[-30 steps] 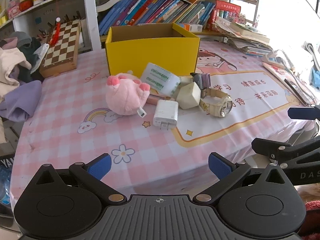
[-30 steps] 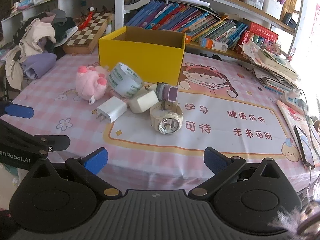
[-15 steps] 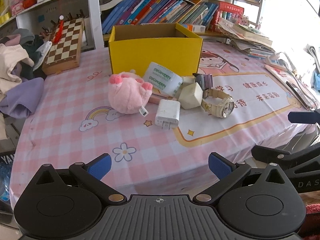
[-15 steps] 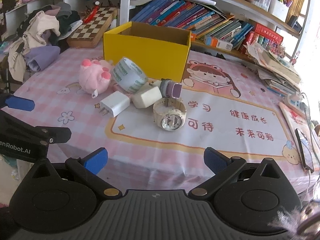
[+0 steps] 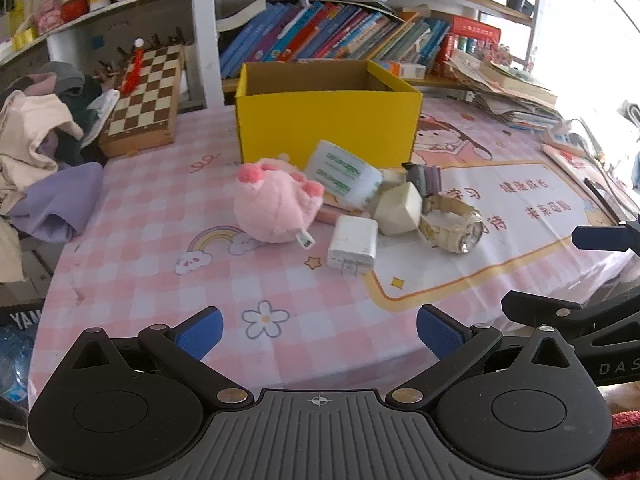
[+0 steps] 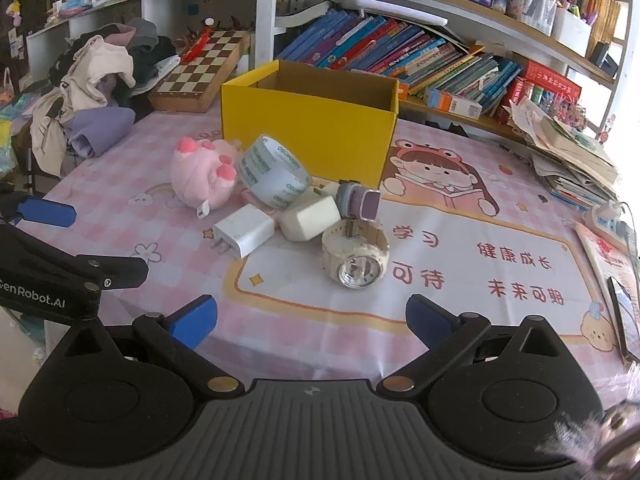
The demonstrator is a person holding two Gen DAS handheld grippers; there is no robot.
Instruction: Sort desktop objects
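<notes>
Both grippers: your left (image 5: 318, 326) and right (image 6: 310, 318) fingers are spread, holding nothing.
Pile: plush (image 5: 276, 204), charger (image 6: 244, 234), watch (image 6: 356, 256) cluster mid-frame.
Box (image 6: 312, 132): behind, open-topped, ready to receive them.

One plush (image 5: 276, 206), one tape roll (image 5: 346, 178) — two chargers (image 5: 354, 244), two watches (image 5: 454, 226).

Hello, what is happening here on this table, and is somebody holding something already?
Nobody holds anything yet. A person has a gripper in each hand; the left gripper and the right gripper are both open, near the table edge. In front of the yellow box lie a pink plush, a tape roll, a white charger and a watch, all unsorted.
</notes>
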